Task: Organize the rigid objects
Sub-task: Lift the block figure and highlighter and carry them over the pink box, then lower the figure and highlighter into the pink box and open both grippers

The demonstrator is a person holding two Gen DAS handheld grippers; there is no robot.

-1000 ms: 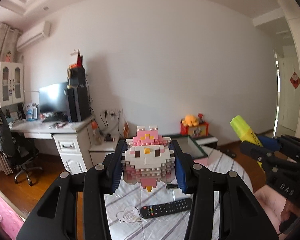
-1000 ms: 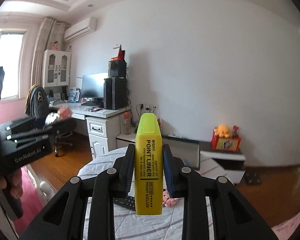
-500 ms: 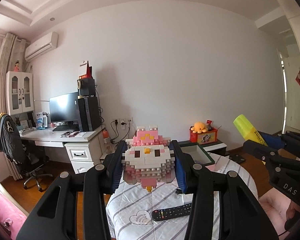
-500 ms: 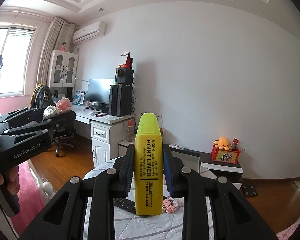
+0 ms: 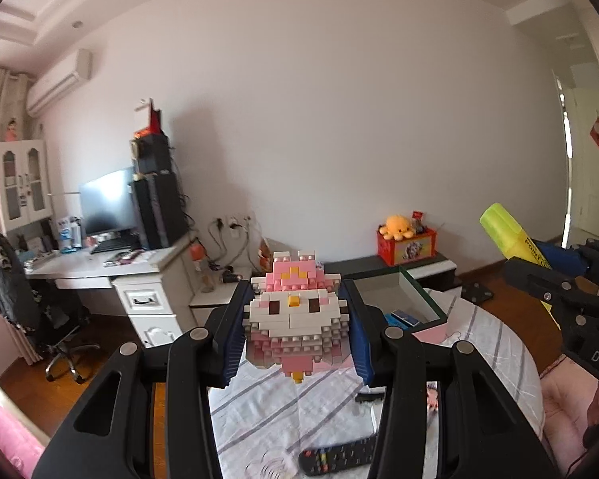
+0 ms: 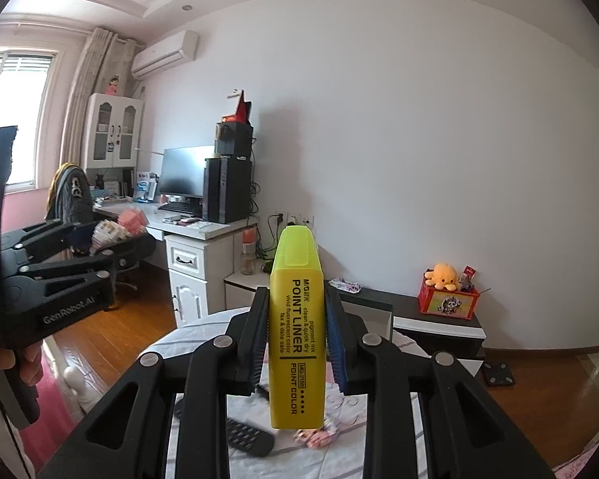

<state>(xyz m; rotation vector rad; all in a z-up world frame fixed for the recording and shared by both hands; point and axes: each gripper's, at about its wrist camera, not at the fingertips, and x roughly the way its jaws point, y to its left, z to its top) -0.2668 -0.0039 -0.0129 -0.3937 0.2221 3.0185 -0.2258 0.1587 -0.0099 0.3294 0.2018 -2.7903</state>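
My left gripper (image 5: 295, 333) is shut on a pink and white block-built figure (image 5: 295, 319), held up in the air over the round table (image 5: 499, 343). The yellow highlighter (image 6: 297, 327) stands upright between the blue pads of my right gripper (image 6: 297, 343), which is shut on it. The left wrist view shows the right gripper (image 5: 567, 279) and highlighter (image 5: 511, 235) at the right edge. The left gripper (image 6: 60, 263) with the figure (image 6: 118, 229) appears at the left of the right wrist view. A dark open box (image 5: 395, 291) sits at the table's far side.
A black remote (image 5: 335, 459) and a small pink toy (image 6: 315, 435) lie on the striped tablecloth. A white desk (image 6: 203, 239) with monitor and computer tower stands to the left, an office chair (image 5: 28, 311) beside it. A low cabinet (image 6: 439, 319) carries a red box with an orange plush.
Both grippers have moved level over the table with their objects still gripped; the room behind has shifted and the box has come closer in the left wrist view.
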